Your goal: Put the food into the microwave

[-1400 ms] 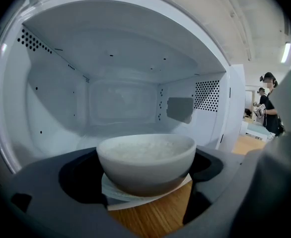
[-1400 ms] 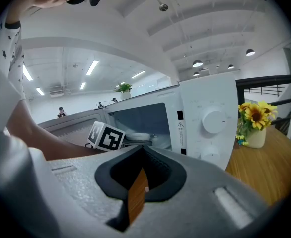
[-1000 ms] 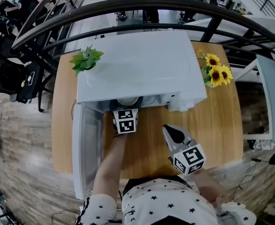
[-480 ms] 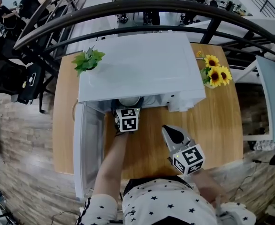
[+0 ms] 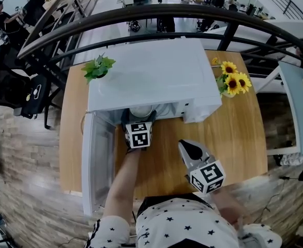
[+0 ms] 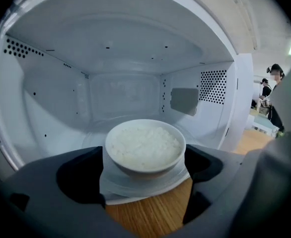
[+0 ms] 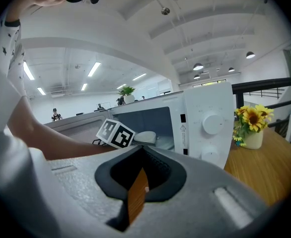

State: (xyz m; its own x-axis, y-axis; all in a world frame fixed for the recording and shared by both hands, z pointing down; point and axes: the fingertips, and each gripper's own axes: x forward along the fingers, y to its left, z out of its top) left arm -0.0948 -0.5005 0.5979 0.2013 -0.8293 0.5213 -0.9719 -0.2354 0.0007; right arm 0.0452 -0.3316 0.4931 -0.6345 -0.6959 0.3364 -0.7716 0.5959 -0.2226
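Observation:
A white bowl of rice (image 6: 144, 145) sits on a translucent round plate (image 6: 135, 188) at the mouth of the white microwave (image 5: 151, 71). The empty cavity (image 6: 120, 93) lies behind it. My left gripper (image 6: 144, 155) has its jaws against both sides of the bowl and is shut on it. In the head view only the rim of the bowl (image 5: 141, 111) shows under the microwave's front edge, just past the left gripper (image 5: 139, 117). My right gripper (image 5: 188, 148) hangs shut and empty over the wooden table, to the right and nearer me, its fingertips (image 7: 141, 150) meeting.
The microwave door (image 5: 97, 159) is swung open to the left, over the table's left side. A vase of sunflowers (image 5: 233, 81) stands right of the microwave, and a small green plant (image 5: 97, 67) sits on its top left corner. A dark railing (image 5: 156, 12) runs behind the table (image 5: 234, 138).

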